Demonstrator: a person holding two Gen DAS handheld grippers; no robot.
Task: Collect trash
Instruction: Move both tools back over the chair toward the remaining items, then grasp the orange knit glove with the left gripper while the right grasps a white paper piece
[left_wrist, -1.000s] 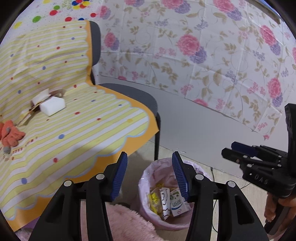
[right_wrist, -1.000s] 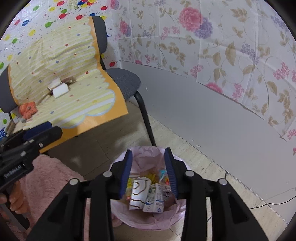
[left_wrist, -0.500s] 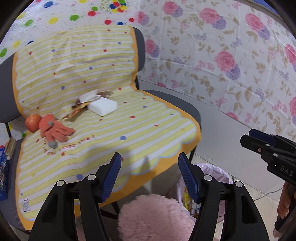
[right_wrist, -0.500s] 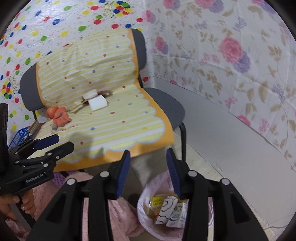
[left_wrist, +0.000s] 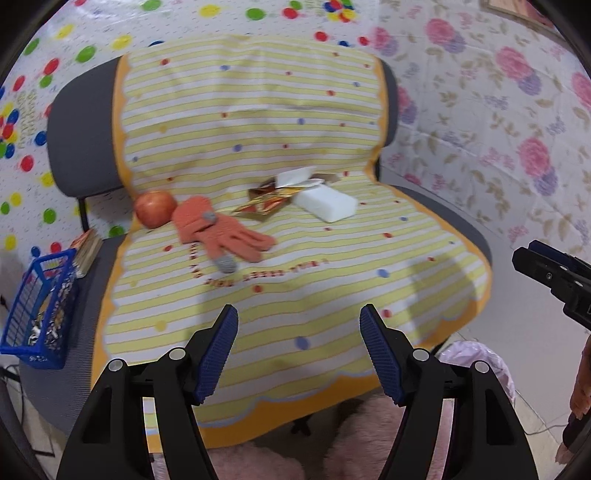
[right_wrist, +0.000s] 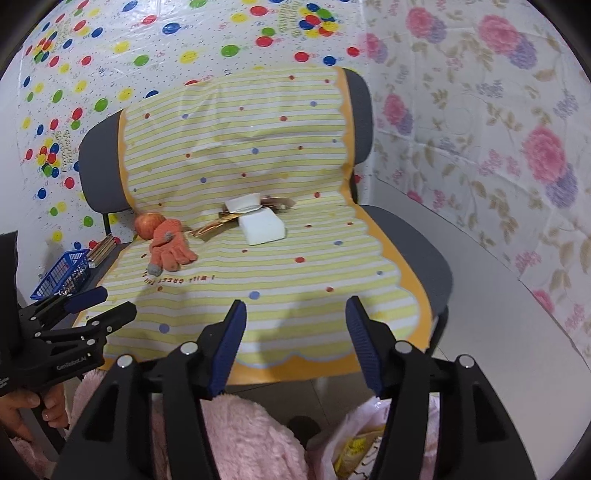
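On the chair's yellow striped cloth (left_wrist: 295, 288) (right_wrist: 280, 280) lie a gold wrapper (left_wrist: 264, 201) (right_wrist: 212, 225), torn white paper (left_wrist: 297, 177) (right_wrist: 242, 203), a white foam block (left_wrist: 327, 201) (right_wrist: 262, 227), an orange glove (left_wrist: 218, 229) (right_wrist: 170, 247) and an apple (left_wrist: 155, 207) (right_wrist: 147, 224). My left gripper (left_wrist: 299, 345) (right_wrist: 101, 302) hangs over the seat's front edge, jaws opening, nothing between them. My right gripper (right_wrist: 295, 343) (left_wrist: 543, 258) is beside it, jaws also opening and empty. The pink-lined trash bin (right_wrist: 365, 443) (left_wrist: 484, 365) with cartons sits low on the right.
A blue basket (left_wrist: 37, 314) (right_wrist: 62, 275) and a stack of books (left_wrist: 86, 251) sit on a second seat to the left. A pink fluffy stool (right_wrist: 240, 439) is just below the grippers. Dotted and floral sheets cover the walls behind.
Both grippers swung up and left from over the trash bin to face the chair seat. Their jaws spread wider. The bin dropped to the lower right corner of each view.
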